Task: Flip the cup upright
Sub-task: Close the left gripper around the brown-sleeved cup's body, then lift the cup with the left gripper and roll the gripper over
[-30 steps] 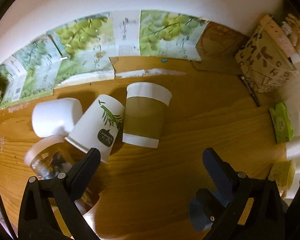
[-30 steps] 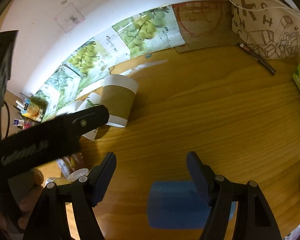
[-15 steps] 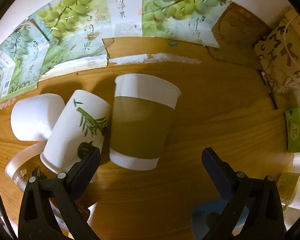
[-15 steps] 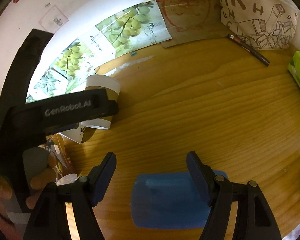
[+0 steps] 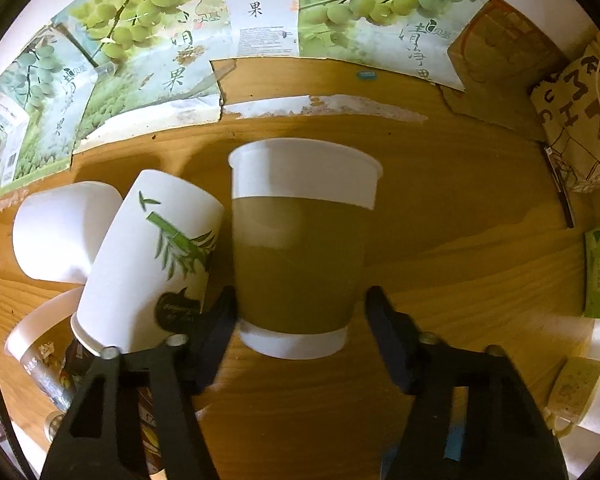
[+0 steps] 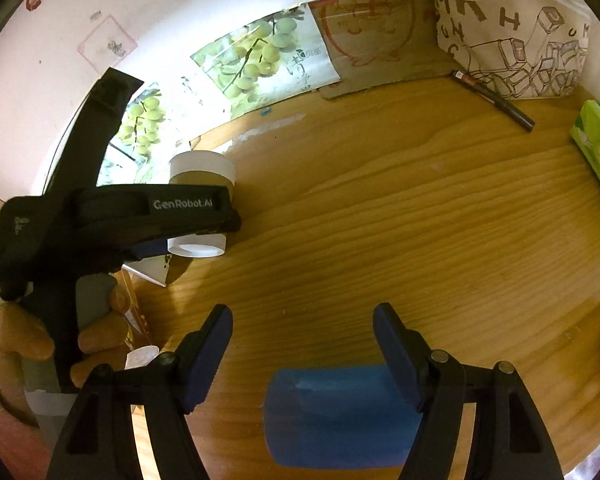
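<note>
Fingers of my left gripper (image 5: 298,304) straddled the brown-sleeved cup (image 5: 300,240) lying near the table's (image 6: 380,220) back edge, not yet pinching; my right gripper (image 6: 302,328) stayed spread, empty.

Black left gripper (image 5: 298,312) and right gripper (image 6: 302,344), dark-blue pads (image 6: 204,354), silver screws. White "GenRobot.AI" lettering on left gripper's side. Bare-skinned hand (image 6: 40,340) on grey handle.
</note>
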Motion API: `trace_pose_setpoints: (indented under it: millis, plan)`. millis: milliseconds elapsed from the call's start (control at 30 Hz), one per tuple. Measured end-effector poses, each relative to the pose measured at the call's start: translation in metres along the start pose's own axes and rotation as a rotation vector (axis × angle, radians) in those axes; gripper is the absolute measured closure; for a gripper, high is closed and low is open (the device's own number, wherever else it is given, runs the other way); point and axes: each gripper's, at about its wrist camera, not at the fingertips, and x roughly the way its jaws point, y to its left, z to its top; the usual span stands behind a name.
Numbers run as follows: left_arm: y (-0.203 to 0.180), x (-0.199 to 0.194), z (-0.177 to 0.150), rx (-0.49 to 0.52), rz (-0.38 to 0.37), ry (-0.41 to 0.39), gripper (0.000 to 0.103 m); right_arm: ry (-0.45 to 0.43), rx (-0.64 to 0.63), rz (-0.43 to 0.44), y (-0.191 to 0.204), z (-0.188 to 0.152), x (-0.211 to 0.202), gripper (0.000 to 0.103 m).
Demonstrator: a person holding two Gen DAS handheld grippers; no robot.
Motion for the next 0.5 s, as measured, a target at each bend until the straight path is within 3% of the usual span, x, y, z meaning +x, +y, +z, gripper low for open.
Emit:
trace_pose_setpoints:
  millis: [500]
  plan:
    - [0.01,-0.024,-0.013,-0.018,-0.041,-0.017,0.042,-0.032,-0.024,0.019,0.003,-0.013,-0.017,0.03]
